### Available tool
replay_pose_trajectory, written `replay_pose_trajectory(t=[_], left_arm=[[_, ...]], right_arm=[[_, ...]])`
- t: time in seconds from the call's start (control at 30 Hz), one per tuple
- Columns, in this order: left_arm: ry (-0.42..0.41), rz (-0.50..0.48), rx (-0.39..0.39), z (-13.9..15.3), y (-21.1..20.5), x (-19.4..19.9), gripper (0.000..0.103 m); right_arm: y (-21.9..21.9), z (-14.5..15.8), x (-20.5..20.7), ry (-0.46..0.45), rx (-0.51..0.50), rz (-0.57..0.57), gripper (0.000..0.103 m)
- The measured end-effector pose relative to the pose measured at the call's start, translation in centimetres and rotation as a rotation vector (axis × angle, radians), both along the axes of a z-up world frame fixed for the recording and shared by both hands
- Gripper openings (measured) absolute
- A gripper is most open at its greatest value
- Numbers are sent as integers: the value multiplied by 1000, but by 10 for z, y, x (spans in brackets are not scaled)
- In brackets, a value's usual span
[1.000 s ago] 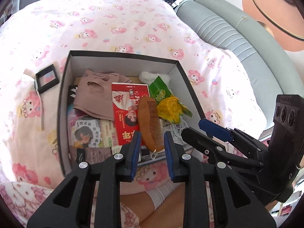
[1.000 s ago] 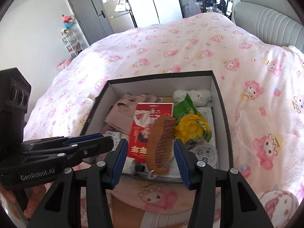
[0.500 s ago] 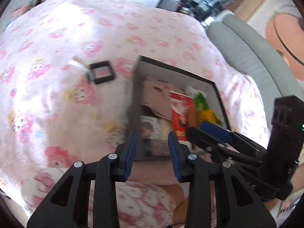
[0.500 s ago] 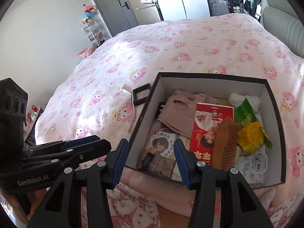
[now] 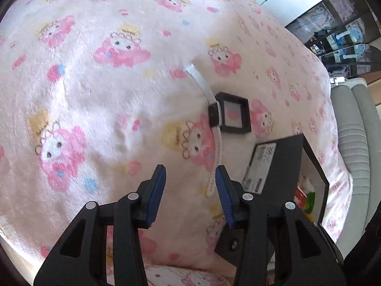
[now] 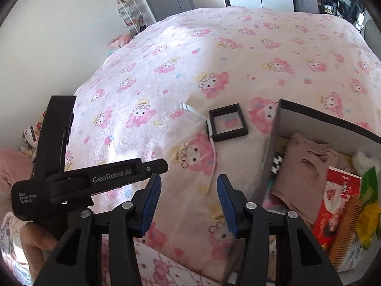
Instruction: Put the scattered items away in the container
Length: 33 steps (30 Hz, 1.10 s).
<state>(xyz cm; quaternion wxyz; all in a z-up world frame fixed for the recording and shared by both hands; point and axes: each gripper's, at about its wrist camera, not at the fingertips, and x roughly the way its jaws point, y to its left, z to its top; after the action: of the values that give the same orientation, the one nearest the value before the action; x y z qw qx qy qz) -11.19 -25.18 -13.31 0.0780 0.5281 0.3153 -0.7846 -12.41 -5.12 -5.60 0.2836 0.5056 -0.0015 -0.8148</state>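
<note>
Both my tongs are spread wide and carry nothing. My left gripper (image 5: 190,190) hangs over the pink cartoon blanket (image 5: 100,90); in the right wrist view it shows at about 9 o'clock, side-on. My right gripper (image 6: 187,202) is over the blanket too, just left of the box.

The white strip (image 5: 215,128) lies on the blanket ahead of both tongs. It is long and thin, its long axis running from roughly 11 o'clock at the far end to 6 o'clock at the near end, slightly bowed. Near end stops just ahead of my left gripper's right finger. In the right wrist view the strip (image 6: 210,143) runs the same way, near tip between the fingers' line.

The small black frame (image 5: 234,113) lies flat, touching the strip's right side about midway, at 1 o'clock from my left gripper.

The black box (image 6: 309,124) sits at 3 o'clock in the right view, open top. Inside: beige cloth (image 6: 302,166), red packet (image 6: 335,205), wooden comb (image 6: 345,233) with long axis toward 1 o'clock, yellow-green item (image 6: 369,217). A white label (image 5: 260,166) is on the box's outer wall.
</note>
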Motion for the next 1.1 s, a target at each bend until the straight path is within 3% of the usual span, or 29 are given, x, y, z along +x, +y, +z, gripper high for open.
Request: replay_pose_trajectory(t=[0.07, 0.17, 0.37, 0.5, 0.57, 0.6, 0.7, 0.83, 0.97, 1.1], left_arm=[[12, 48, -23, -6, -10, 0, 43], [17, 84, 52, -18, -22, 2, 43], [9, 70, 45, -26, -25, -8, 43], [5, 69, 83, -32, -28, -12, 43], [5, 79, 92, -34, -31, -11, 43], [7, 84, 98, -34, -33, -10, 43], [19, 96, 124, -34, -37, -8, 43], [20, 97, 147, -33, -37, -5, 43], [51, 68, 129, -25, -31, -1, 43], [139, -94, -53, 6, 10, -1, 43]], right_arm=[[-17, -14, -7, -22, 14, -5, 45], [-32, -41, -23, -69, 46, -55, 45], [-34, -91, -57, -188, 111, -206, 45], [-42, -124, -69, -265, 152, -197, 45], [-39, -136, -71, -319, 116, -186, 34], [-36, -135, -70, -327, 90, -180, 14], [-38, -115, -58, -303, 2, -111, 4], [-39, -79, -41, -230, -70, -38, 2], [-11, -44, -26, -197, -166, -18, 2], [35, -12, 3, -125, -196, -34, 2]])
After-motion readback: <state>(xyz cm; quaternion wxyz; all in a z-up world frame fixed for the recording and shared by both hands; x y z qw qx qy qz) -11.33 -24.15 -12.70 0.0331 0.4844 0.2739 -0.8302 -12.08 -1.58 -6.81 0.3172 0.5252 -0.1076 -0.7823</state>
